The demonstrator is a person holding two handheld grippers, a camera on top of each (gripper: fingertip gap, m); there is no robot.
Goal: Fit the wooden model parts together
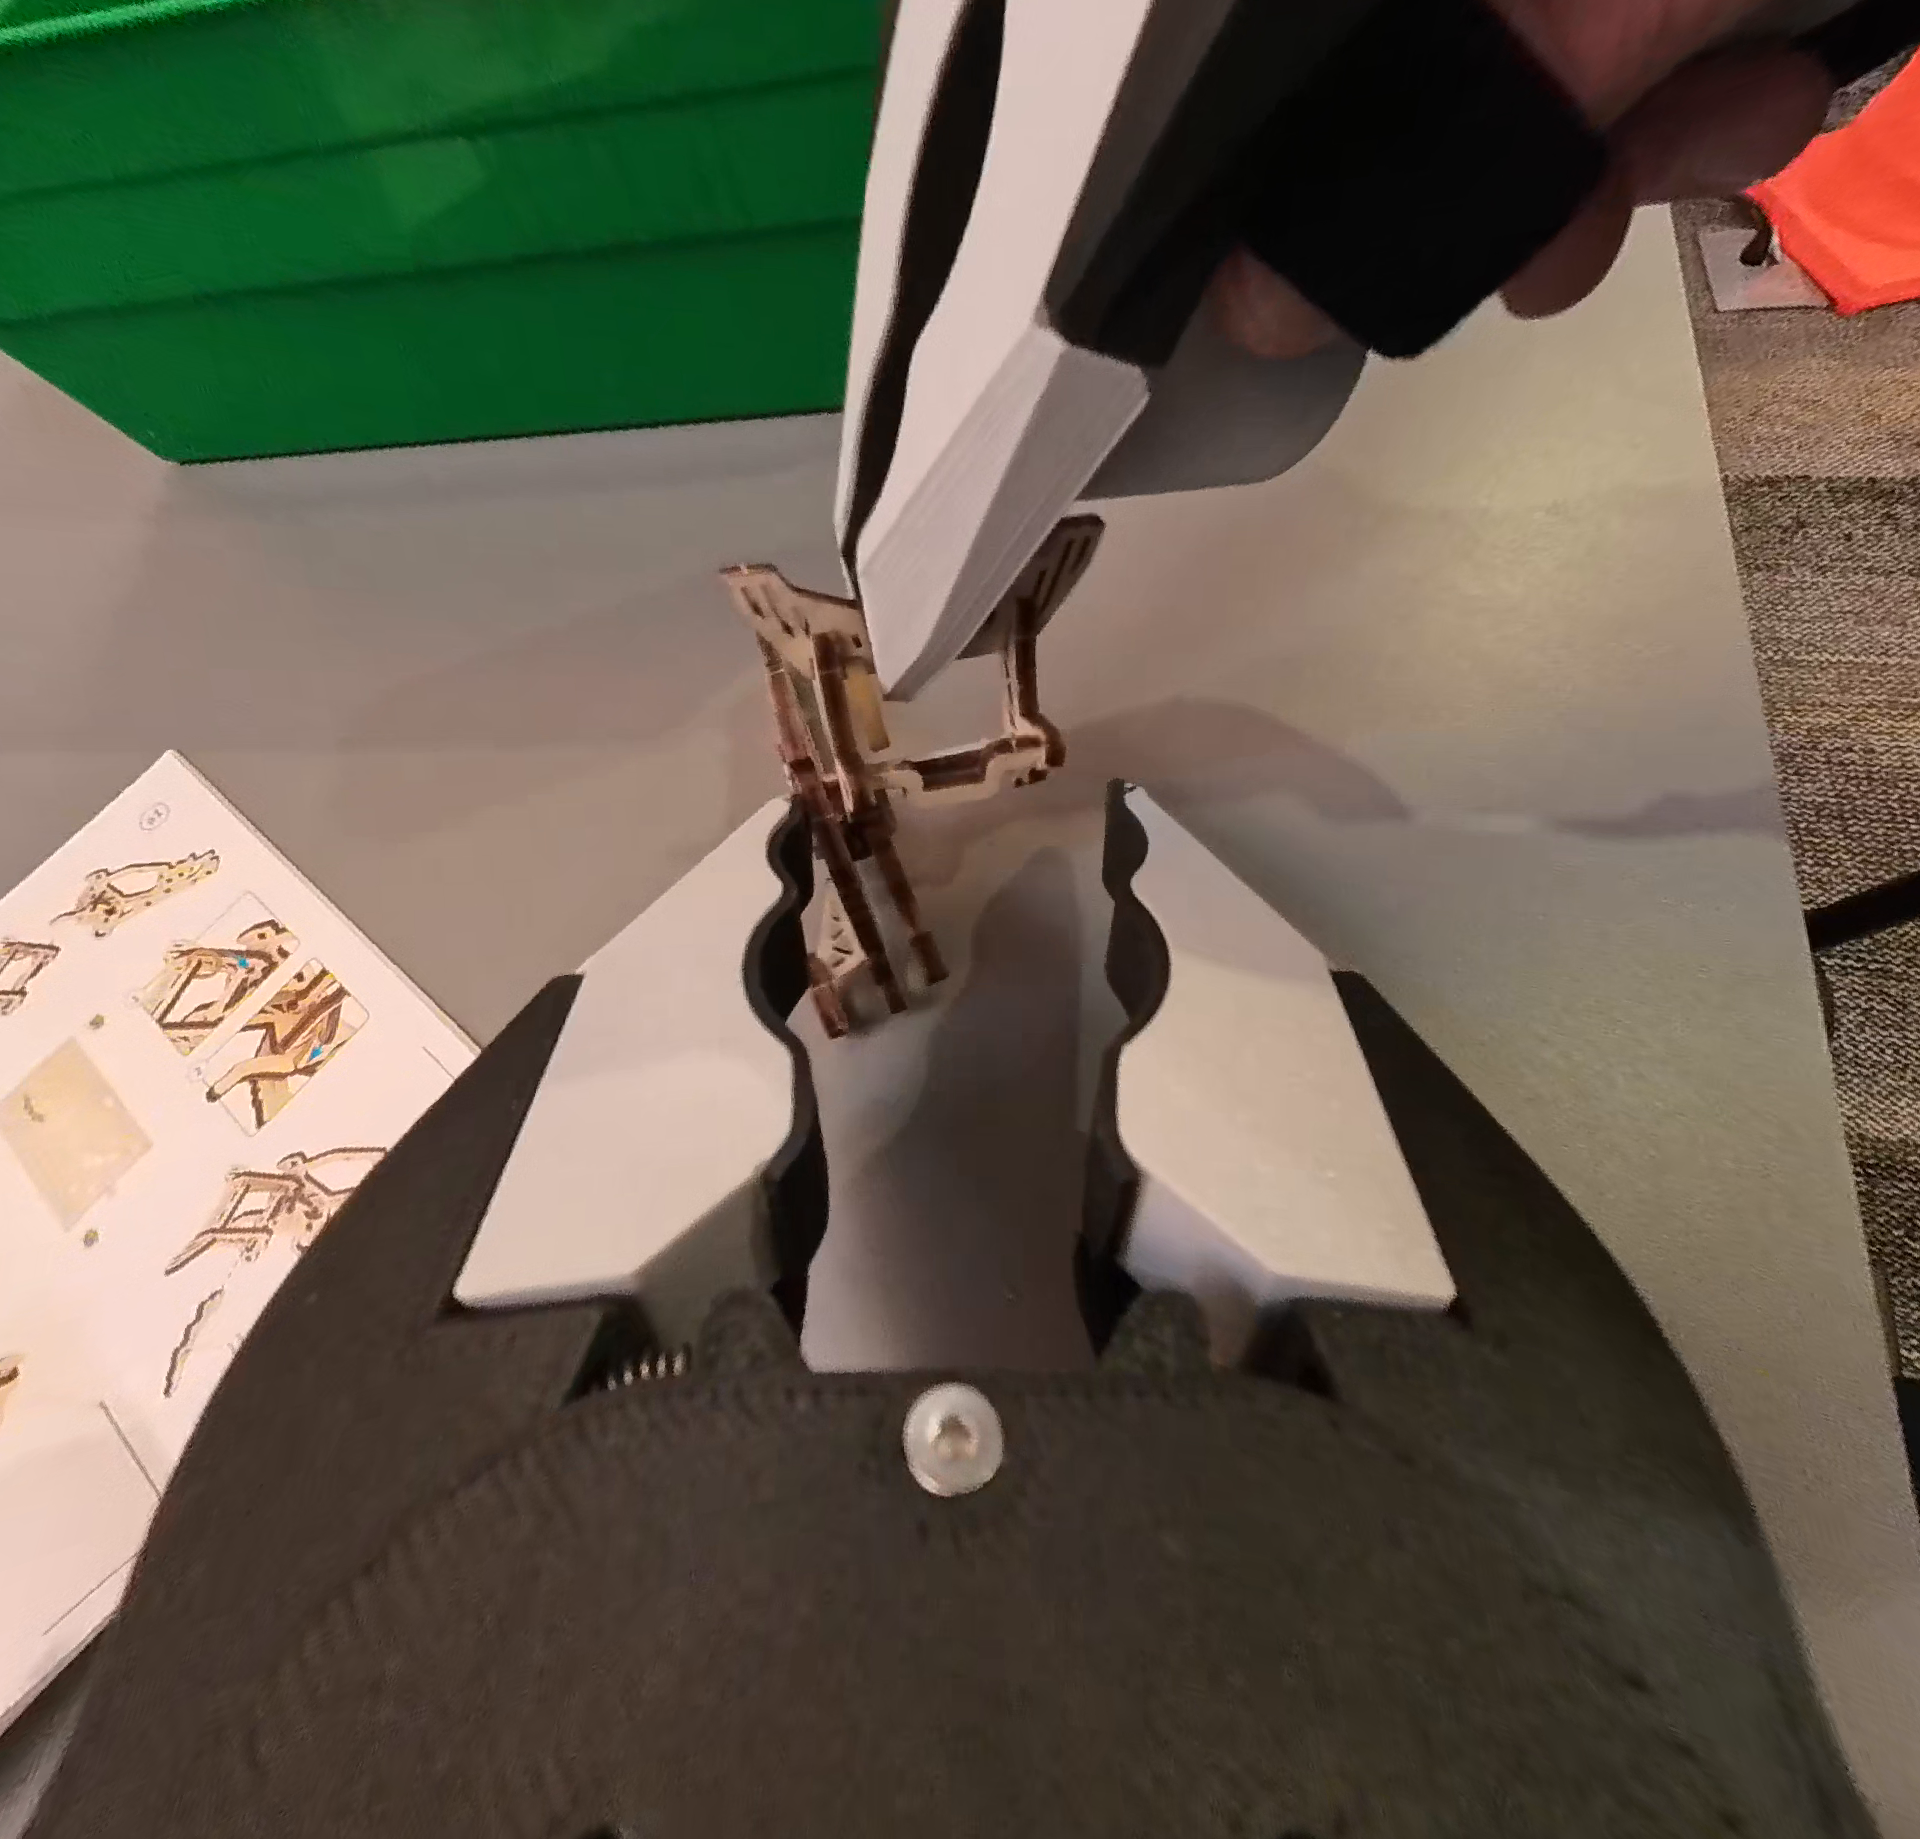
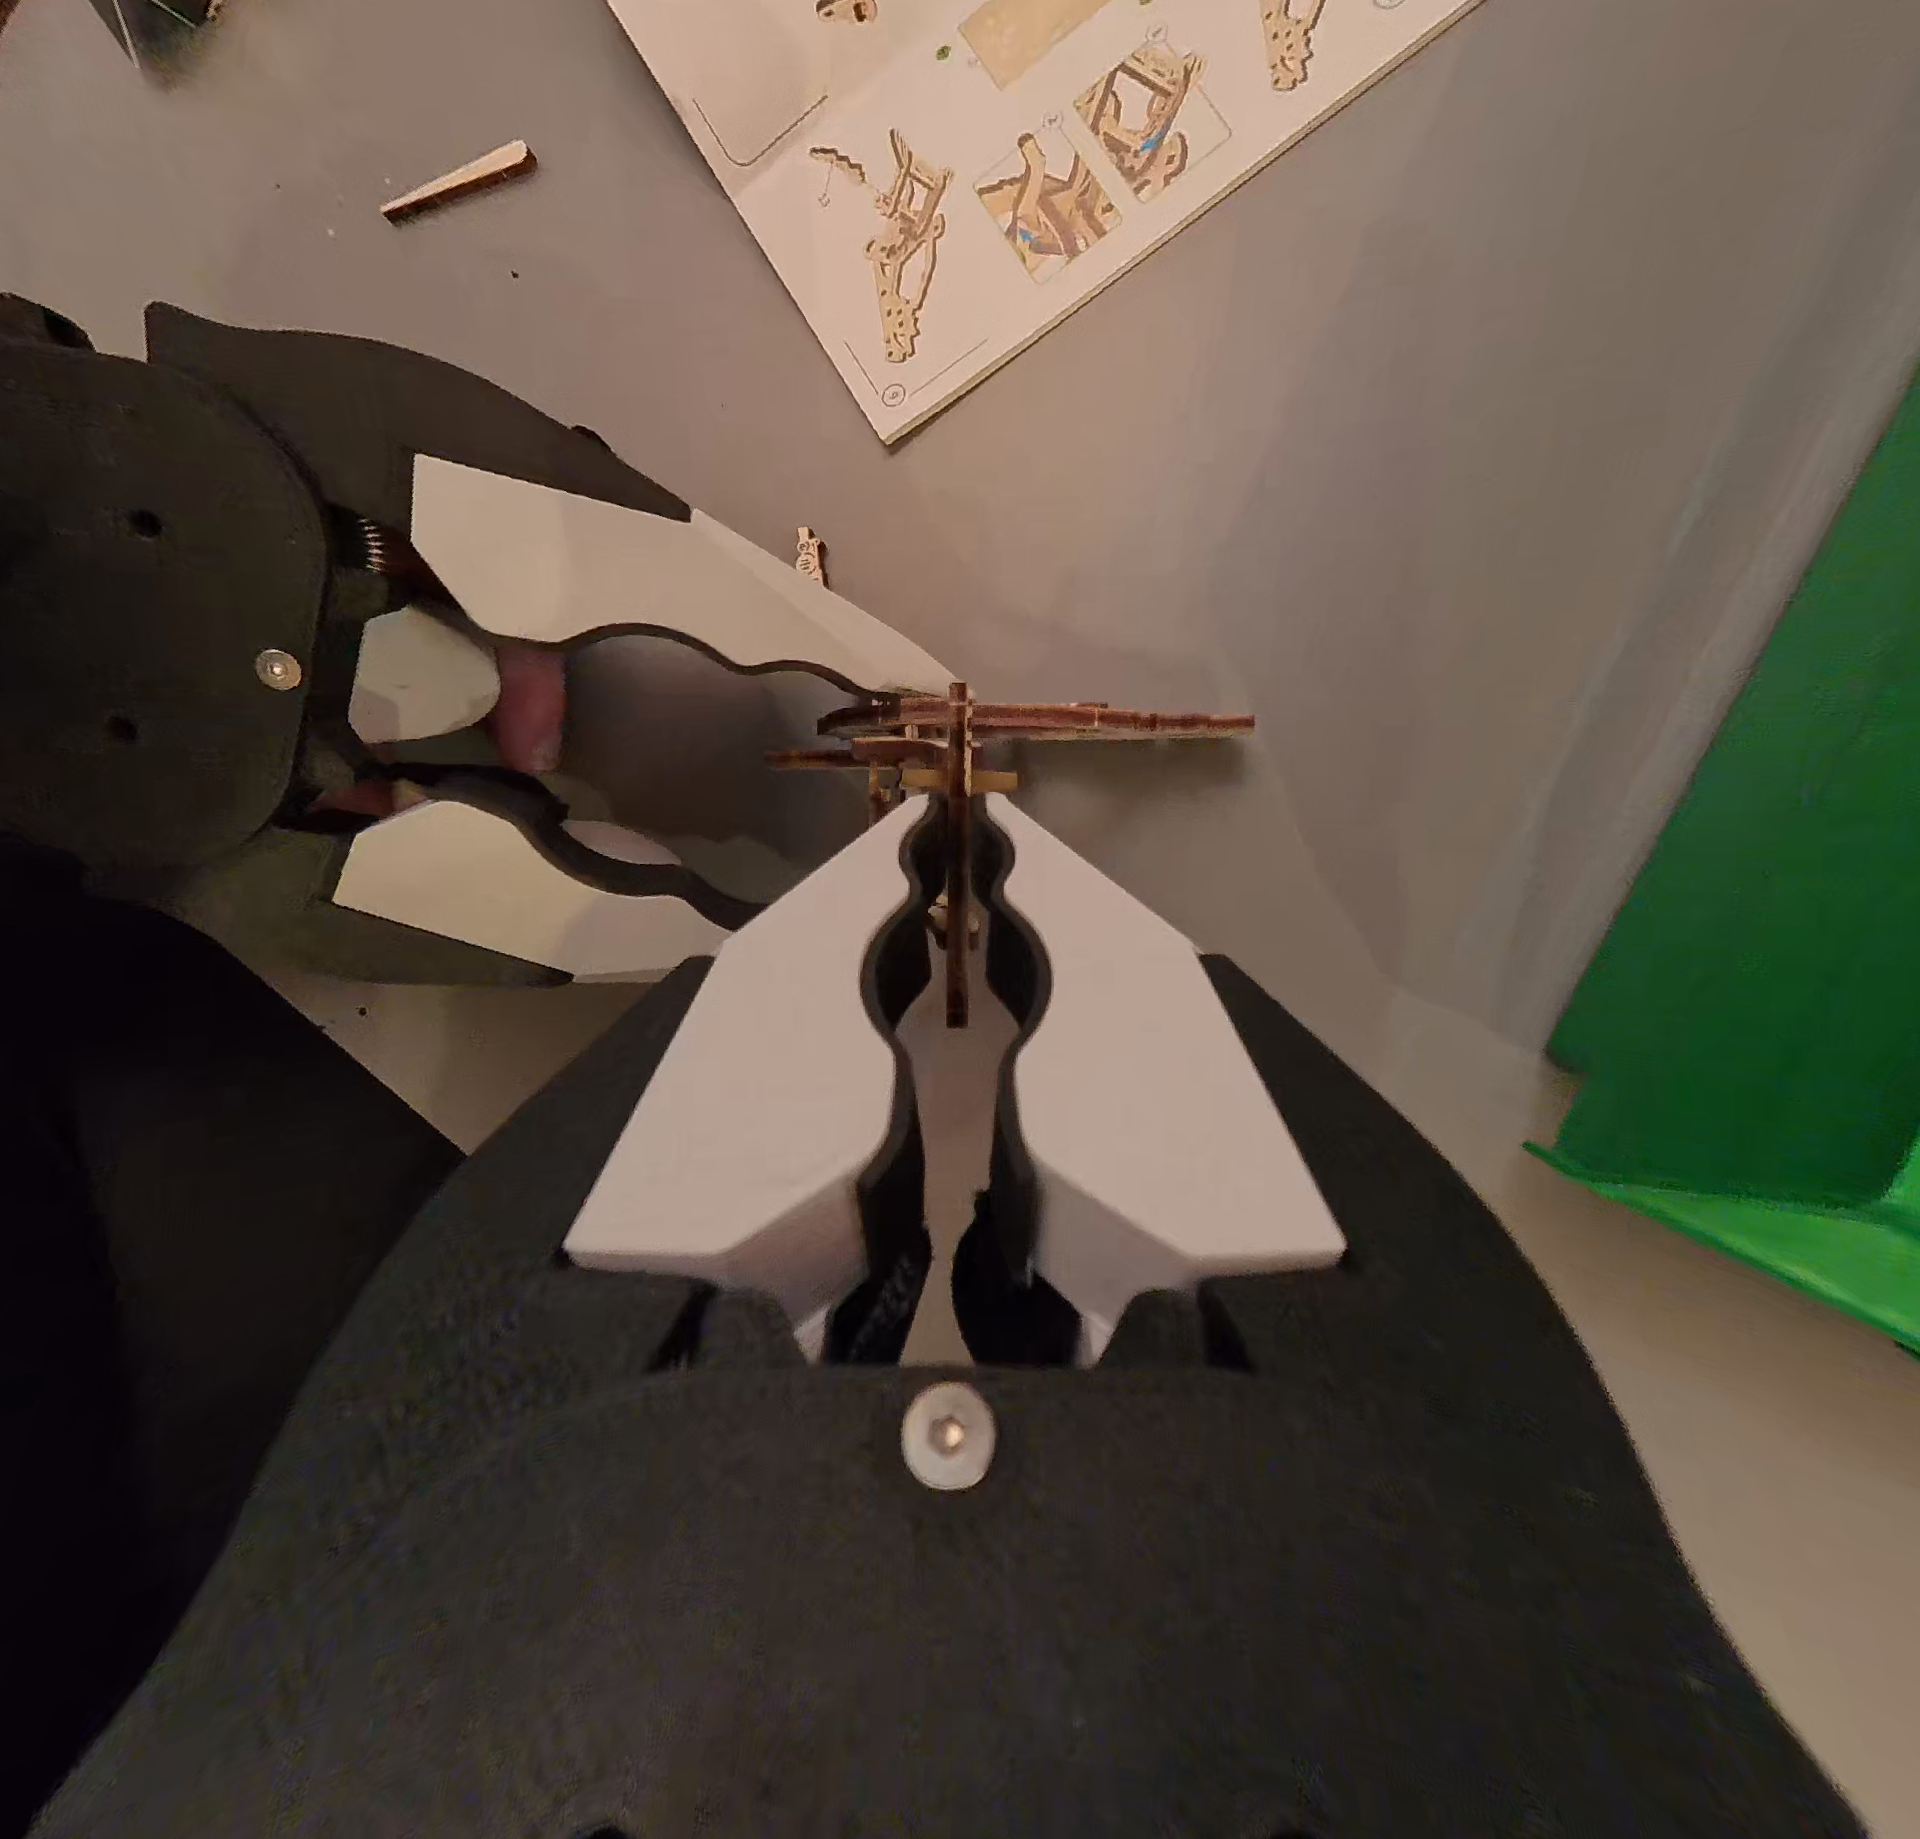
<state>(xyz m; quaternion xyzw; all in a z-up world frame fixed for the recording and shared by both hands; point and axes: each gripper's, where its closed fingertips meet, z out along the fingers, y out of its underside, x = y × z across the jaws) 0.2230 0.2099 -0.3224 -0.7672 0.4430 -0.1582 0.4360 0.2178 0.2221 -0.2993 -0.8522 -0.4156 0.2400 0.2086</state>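
Note:
A small wooden model [image 1: 831, 750], a frame of thin laser-cut pieces, hangs just above the grey table [image 1: 416, 646]. My right gripper [image 1: 883, 646] comes down from above and is shut on the model's upper part. In the right wrist view my right gripper [image 2: 956, 813] pinches an upright wooden plate of the model [image 2: 1091, 721]. My left gripper [image 1: 948, 802] is open. The model's lower legs sit between its fingers, close to the left finger [image 1: 665, 1041]. In the right wrist view my left gripper [image 2: 831, 802] reaches in from the left, its upper fingertip by the model.
A green bin [image 1: 416, 231] stands at the back, also seen at the right in the right wrist view [image 2: 1766, 854]. An instruction sheet [image 1: 156, 1062] [image 2: 1039, 127] lies on the table. A loose wooden strip [image 2: 457, 181] and a small wooden piece [image 2: 810, 553] lie nearby. The table edge and carpet [image 1: 1849, 750] are to the right. My left and right fingertips are right by each other.

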